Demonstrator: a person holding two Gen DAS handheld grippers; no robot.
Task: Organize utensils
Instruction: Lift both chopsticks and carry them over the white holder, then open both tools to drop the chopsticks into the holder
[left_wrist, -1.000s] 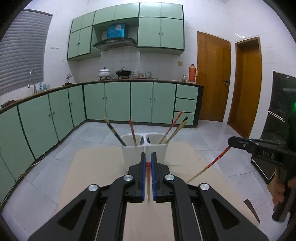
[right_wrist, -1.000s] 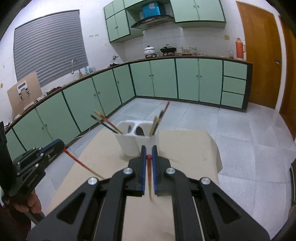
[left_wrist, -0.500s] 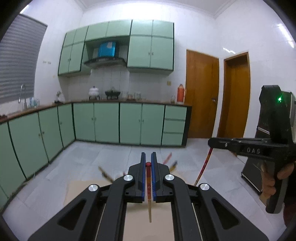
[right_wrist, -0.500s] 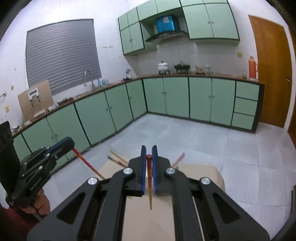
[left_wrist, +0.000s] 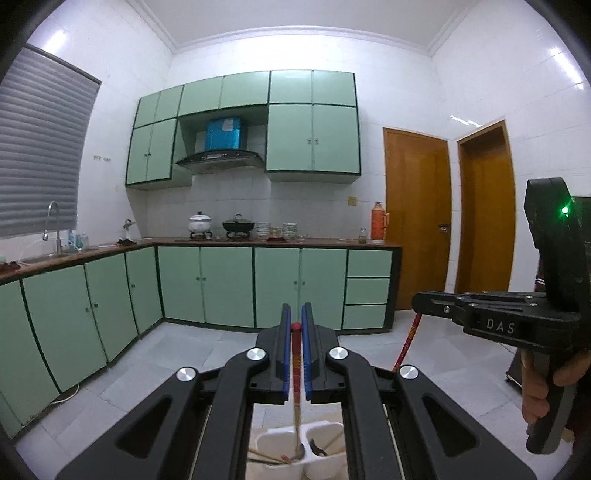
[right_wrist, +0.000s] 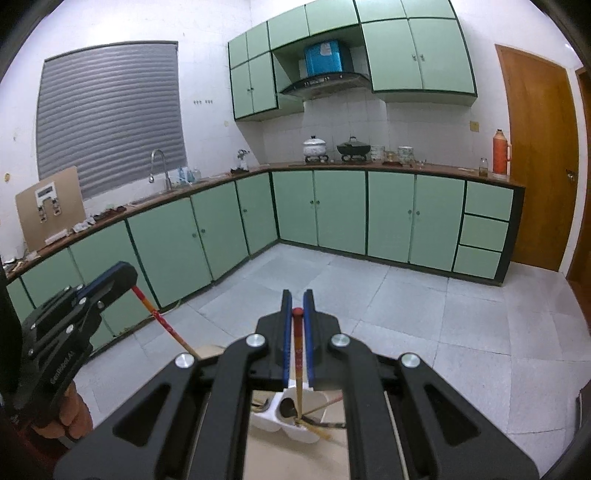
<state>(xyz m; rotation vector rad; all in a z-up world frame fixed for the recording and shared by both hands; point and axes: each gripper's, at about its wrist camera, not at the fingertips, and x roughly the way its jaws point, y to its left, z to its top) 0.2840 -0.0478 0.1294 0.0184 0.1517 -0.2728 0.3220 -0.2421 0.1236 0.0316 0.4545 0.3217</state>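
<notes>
Both jaws clamped, each on one red chopstick: left gripper (left_wrist: 296, 328), right gripper (right_wrist: 297, 314). Sticks hang near-vertical, tips down, directly over white holder (right_wrist: 295, 424); right chopstick (right_wrist: 298, 373) over its right compartment.

A home kitchen: mint-green cabinets (right_wrist: 388, 214) run under a brown L-shaped worktop (right_wrist: 369, 168), with a sink tap (right_wrist: 159, 162) on the left, pots (right_wrist: 352, 147) beneath a range hood (right_wrist: 325, 83) at the far wall, and tiled floor (right_wrist: 443, 314).
</notes>
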